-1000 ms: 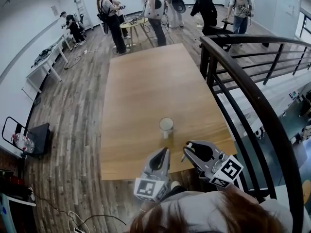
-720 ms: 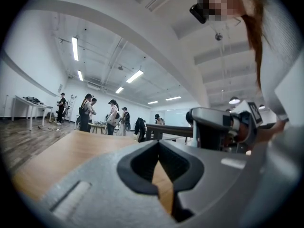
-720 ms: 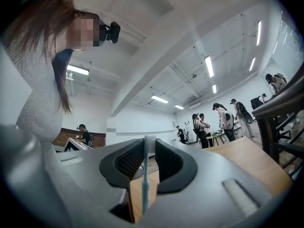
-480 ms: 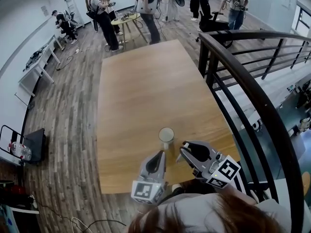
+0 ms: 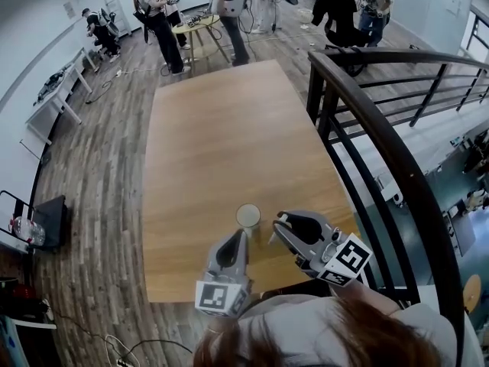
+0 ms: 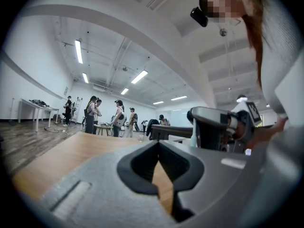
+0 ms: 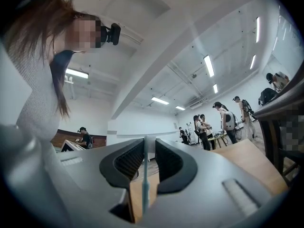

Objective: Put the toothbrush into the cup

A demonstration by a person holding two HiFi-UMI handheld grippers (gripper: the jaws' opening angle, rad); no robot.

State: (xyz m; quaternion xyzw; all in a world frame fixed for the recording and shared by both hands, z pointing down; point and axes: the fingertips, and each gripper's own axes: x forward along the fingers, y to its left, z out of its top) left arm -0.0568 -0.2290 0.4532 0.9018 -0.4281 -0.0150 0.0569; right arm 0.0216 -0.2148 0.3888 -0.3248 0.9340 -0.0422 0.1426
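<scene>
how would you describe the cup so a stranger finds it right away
Start at the long wooden table beside the black railing. Near its close edge, just ahead of the left gripper and right gripper, stands the cup: pale, round-rimmed, the only thing standing on the tabletop.

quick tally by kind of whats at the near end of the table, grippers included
cup: 1
toothbrush: 1 (held in the right gripper)
grippers: 2 (the right gripper, and the left gripper, which has nothing in it)
total: 4
</scene>
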